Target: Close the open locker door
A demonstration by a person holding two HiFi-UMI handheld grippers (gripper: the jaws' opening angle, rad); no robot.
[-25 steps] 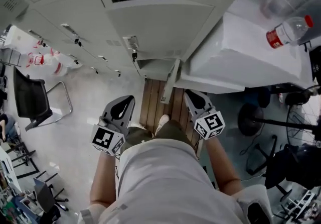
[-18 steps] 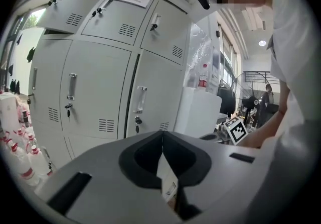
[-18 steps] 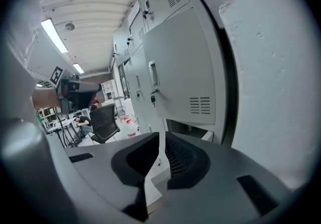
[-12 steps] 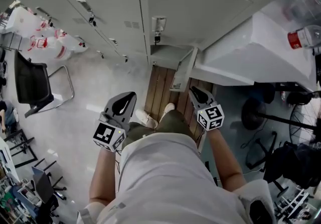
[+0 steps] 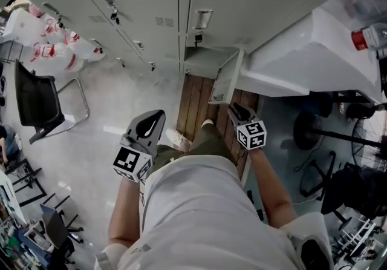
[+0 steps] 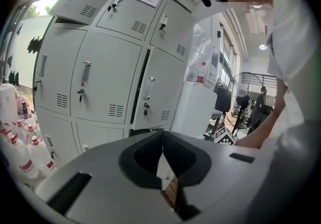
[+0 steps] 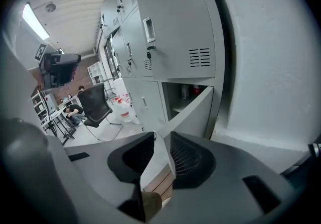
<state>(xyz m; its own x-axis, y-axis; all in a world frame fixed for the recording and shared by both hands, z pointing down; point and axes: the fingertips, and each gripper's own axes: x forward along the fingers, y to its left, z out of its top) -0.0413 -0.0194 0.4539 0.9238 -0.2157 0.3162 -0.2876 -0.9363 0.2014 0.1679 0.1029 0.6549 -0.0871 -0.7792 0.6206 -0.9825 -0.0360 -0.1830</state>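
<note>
Your right gripper (image 5: 237, 109) has dropped toward the locker bank (image 5: 139, 14), where the bottom-row open locker door (image 5: 227, 84) hangs ajar just ahead. Its jaws have just been opening, nothing between them. Your left gripper (image 5: 152, 120) has its jaws together.

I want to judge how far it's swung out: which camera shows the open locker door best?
The right gripper view: the open locker door sits mid-frame, swung out, with the compartment behind it visible. The head view shows it small, from steeply above. The left gripper view barely shows it, if at all.
</note>
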